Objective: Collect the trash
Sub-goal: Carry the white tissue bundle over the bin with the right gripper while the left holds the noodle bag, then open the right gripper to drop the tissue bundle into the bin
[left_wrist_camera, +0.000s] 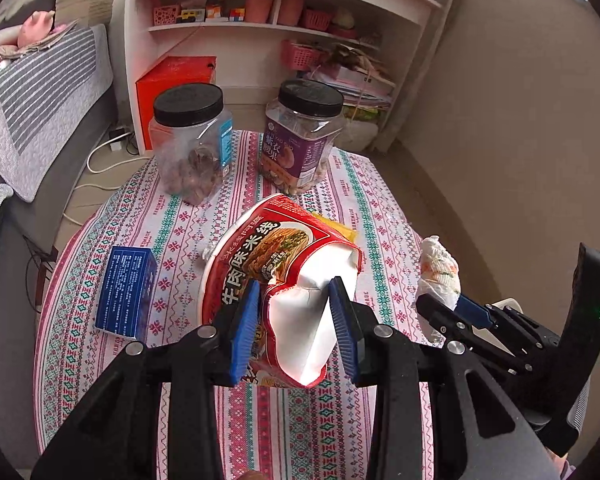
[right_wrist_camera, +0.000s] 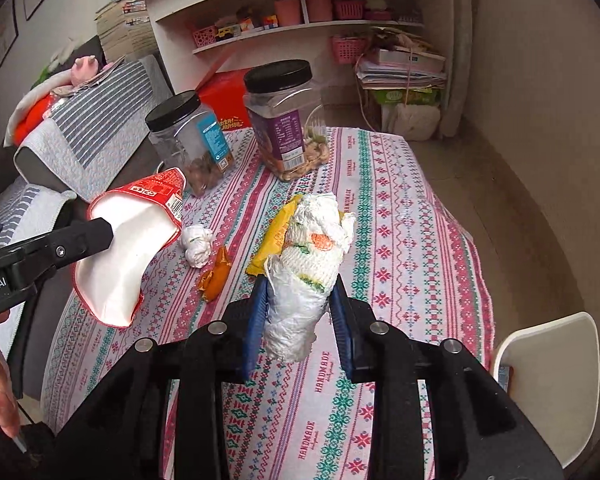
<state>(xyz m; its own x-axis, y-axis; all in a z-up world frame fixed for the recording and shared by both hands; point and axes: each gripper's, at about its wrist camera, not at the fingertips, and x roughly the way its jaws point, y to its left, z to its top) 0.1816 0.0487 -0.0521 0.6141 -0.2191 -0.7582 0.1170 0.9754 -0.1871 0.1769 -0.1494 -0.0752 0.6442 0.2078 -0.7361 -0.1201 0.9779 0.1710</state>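
Our left gripper (left_wrist_camera: 294,320) jaws pinch the light, floppy noodle cup (left_wrist_camera: 276,264) by its torn rim, and our right gripper (right_wrist_camera: 300,320) jaws squeeze the soft tissue wad (right_wrist_camera: 304,272) around its middle.

The worktop cloth (right_wrist_camera: 400,216) is showing pink, red and green cross-stitch bands on white. The noodle bowl (left_wrist_camera: 268,252) is showing red outside with white lettering and a plain white inside. The tissue wad (right_wrist_camera: 308,264) is looking white with orange and green stains. At 12 o'clock, two clear jars are wearing black lids: one (left_wrist_camera: 190,144) with a blue label, one (left_wrist_camera: 300,136) with a purple label. At 9 o'clock in the left view, a box (left_wrist_camera: 126,292) is showing dark blue. A yellow wrapper (right_wrist_camera: 274,240) and an orange scrap (right_wrist_camera: 217,276) are lying by a white ball (right_wrist_camera: 197,245). Both tongs are showing blue pads (left_wrist_camera: 244,332) on black arms.
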